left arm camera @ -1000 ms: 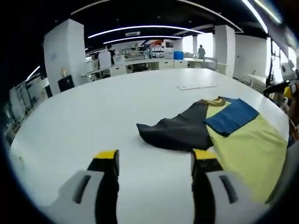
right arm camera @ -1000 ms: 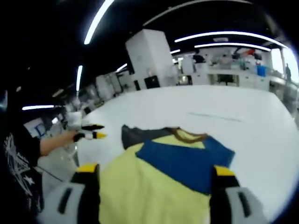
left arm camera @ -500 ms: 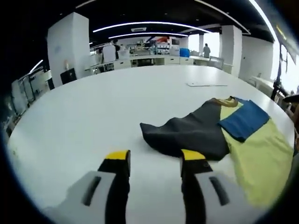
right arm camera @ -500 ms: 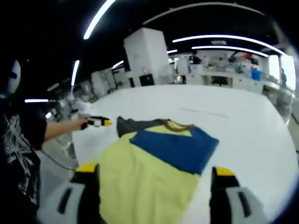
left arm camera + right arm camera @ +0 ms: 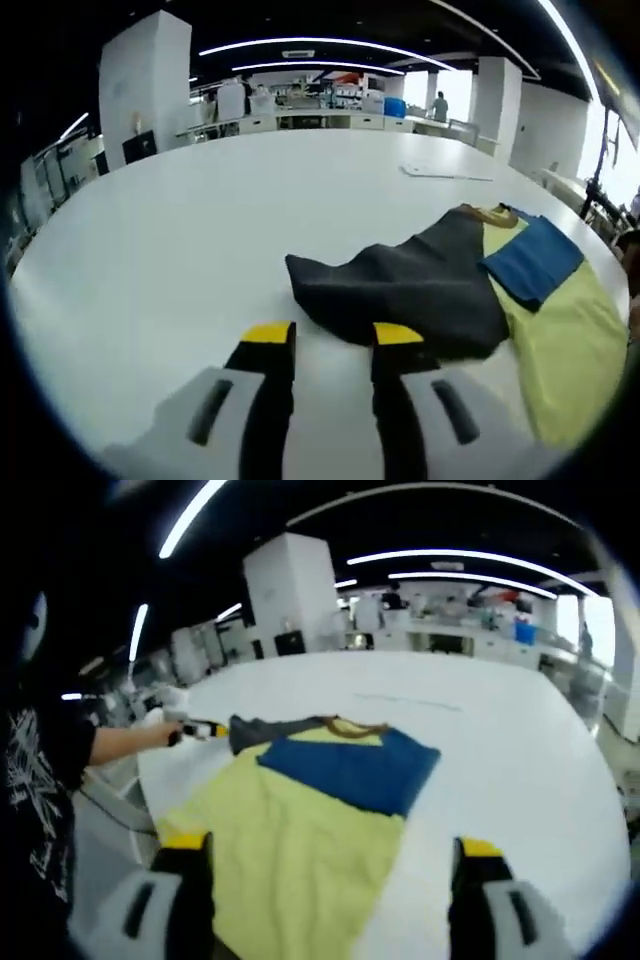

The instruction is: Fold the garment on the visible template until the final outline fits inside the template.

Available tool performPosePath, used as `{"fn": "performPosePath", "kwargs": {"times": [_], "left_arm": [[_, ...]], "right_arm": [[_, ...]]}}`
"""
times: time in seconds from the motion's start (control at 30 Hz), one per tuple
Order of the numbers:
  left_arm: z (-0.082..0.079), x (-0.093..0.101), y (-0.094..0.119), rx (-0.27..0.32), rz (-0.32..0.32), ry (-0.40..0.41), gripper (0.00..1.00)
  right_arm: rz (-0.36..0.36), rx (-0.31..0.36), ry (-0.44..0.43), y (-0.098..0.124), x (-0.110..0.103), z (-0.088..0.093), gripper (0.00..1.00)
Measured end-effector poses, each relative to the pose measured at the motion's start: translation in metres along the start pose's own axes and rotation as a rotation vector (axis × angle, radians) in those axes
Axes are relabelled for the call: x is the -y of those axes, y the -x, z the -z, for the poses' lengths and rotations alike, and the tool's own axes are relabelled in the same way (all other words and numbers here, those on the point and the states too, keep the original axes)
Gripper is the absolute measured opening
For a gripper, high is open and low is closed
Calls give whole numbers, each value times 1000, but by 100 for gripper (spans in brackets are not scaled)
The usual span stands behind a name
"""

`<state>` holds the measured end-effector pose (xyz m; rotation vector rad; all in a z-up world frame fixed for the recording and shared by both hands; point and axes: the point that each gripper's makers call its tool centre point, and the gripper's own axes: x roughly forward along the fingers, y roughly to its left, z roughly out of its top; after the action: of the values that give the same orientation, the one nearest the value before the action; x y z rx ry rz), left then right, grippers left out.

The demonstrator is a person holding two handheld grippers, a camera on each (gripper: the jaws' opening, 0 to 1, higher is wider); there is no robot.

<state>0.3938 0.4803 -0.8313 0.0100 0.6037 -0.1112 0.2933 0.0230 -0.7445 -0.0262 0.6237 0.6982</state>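
Note:
A yellow garment point(image 5: 290, 830) lies flat on the white table point(image 5: 180, 230). One blue sleeve point(image 5: 350, 765) is folded over its chest. A dark grey sleeve point(image 5: 400, 290) spreads out sideways from the yellow body point(image 5: 560, 340), rumpled. My left gripper point(image 5: 332, 335) is open with a narrow gap and nothing between its fingers, its tips at the grey sleeve's near edge. In the right gripper view the left gripper point(image 5: 203, 730) shows by that sleeve. My right gripper point(image 5: 332, 845) stands wide open above the garment's hem, holding nothing.
A thin flat sheet point(image 5: 445, 172) lies on the table beyond the garment's collar point(image 5: 485, 212). A person in a black shirt point(image 5: 40, 800) stands at the table's edge, arm point(image 5: 125, 742) stretched out. Desks and a white pillar point(image 5: 145, 90) stand far behind.
The left gripper's jaws have narrowed and it has come closer to the grey sleeve. The right gripper stays wide open and has drawn back a little over the hem.

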Motion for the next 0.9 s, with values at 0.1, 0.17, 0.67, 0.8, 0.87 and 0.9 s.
{"fn": "performPosePath", "kwargs": {"times": [0.1,0.17,0.67,0.8,0.87,0.9], "left_arm": [[3,4,-4,-9,14,11,21],[5,3,-8,-20,20,23,18],[-17,1,2,23,21,-15,0],[-30,0,19,47,11,-34,0],[-40,0,27,82,-10,-87,0],[-44,4,33,88,-2,-96,0]], "right_arm": [[8,18,-25,2,1,-2,99],[15,22,-26,2,2,-2,99],[28,3,-10,-4,-6,6,99],[22,9,6,-3,-7,4,99],[21,13,7,-3,-7,3,99],[22,16,8,-2,-7,2,99]]}}
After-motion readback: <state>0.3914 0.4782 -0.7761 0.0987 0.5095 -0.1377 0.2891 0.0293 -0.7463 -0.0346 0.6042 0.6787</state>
